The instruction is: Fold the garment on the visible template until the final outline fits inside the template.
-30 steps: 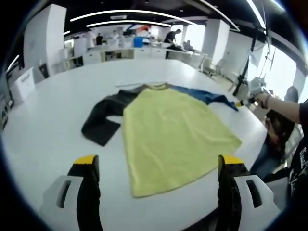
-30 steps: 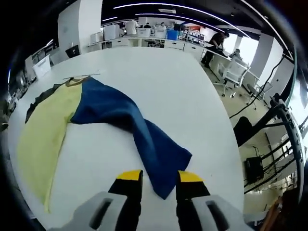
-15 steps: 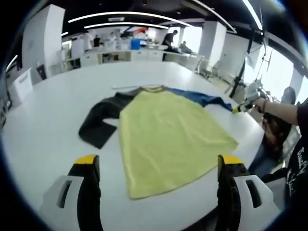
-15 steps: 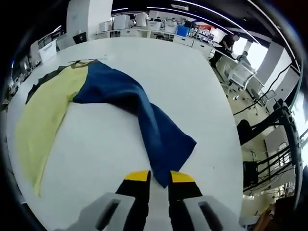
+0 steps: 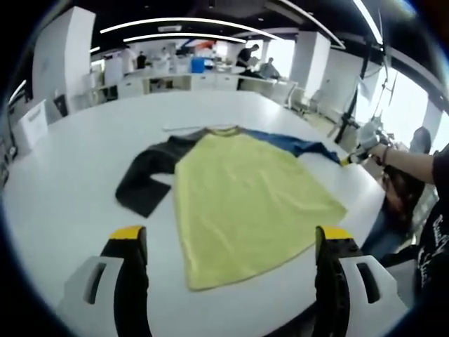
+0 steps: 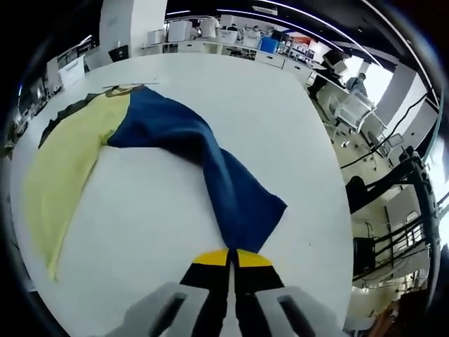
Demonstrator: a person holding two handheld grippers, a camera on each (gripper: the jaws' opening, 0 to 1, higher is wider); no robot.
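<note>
The right gripper (image 6: 229, 258) pinches the blue sleeve (image 6: 238, 203) cuff at lower centre. The left gripper (image 5: 229, 242) stands wide and empty. A shallow bite (cuff edge only) may slip when lifted.

A garment (image 5: 242, 200) with a yellow body lies flat on a white table (image 5: 63, 189). Its black sleeve (image 5: 149, 179) spreads left, its blue sleeve (image 5: 298, 144) right. The left gripper (image 5: 231, 242) hovers near the hem, jaws wide apart. At the blue sleeve's far end, the right gripper (image 5: 349, 159) meets the cuff.

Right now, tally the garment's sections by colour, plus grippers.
Yellow body: 1
Blue sleeve: 1
Black sleeve: 1
Left gripper, open: 1
Right gripper, shut on the blue sleeve's cuff: 1
Total: 5
</note>
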